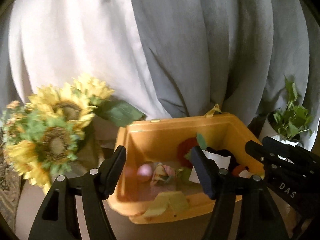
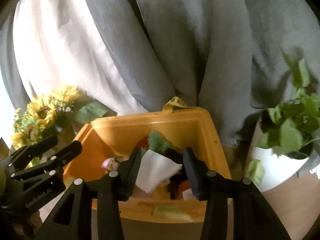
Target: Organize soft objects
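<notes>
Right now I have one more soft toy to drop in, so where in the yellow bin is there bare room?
The yellow bin has bare floor at its left, between the left wall and the pink ball. Its right side is crowded around the white cloth.

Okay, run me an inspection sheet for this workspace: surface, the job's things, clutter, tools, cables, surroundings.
Surface: mostly hidden; a pale patch shows under the bin.
Job's things: yellow bin holds a white cloth, a pink ball, red, green and black soft pieces, too blurred to name.
Clutter: yellow-green scraps on the bin's near rim.
Tools: left tool open, nothing between its fingers; right tool open over the bin, the white cloth seen between its fingers, pads not pressing it.
Cables: nothing seen.
Surroundings: grey and white curtains behind; sunflowers left of the bin; potted plant in a white pot on the right.
</notes>
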A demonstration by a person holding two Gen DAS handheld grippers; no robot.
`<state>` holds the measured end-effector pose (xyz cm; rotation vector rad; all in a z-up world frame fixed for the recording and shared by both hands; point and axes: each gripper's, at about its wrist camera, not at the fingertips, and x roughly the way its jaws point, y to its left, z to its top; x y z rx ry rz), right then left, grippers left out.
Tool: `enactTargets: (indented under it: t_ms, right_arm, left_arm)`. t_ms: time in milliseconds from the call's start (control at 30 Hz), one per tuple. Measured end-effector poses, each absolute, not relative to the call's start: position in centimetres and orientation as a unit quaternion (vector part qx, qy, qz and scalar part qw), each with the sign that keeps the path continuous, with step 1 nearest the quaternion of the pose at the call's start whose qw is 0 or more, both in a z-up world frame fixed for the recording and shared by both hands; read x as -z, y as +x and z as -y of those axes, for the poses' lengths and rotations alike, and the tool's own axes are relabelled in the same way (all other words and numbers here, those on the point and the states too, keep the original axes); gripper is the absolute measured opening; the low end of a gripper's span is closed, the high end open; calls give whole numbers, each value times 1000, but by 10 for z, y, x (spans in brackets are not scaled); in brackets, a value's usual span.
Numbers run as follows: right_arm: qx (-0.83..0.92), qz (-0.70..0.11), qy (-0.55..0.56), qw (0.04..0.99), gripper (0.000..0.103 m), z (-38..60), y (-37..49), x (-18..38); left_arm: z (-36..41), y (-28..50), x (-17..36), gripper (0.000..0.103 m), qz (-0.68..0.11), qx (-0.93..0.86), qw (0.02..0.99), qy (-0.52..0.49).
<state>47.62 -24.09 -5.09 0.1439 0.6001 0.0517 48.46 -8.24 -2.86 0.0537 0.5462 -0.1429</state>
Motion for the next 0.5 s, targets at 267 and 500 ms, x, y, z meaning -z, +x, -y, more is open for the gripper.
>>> enactTargets:
  t_ms: [267, 500]
  right_arm:
    - [-21, -264, 62, 962, 55, 230, 426, 21]
    - [-8, -238, 51, 970, 69, 218, 376, -1]
  left_arm:
    - [67, 426, 1, 78, -228, 37, 973, 27]
    - [51, 375, -14, 86, -204, 15, 978, 33]
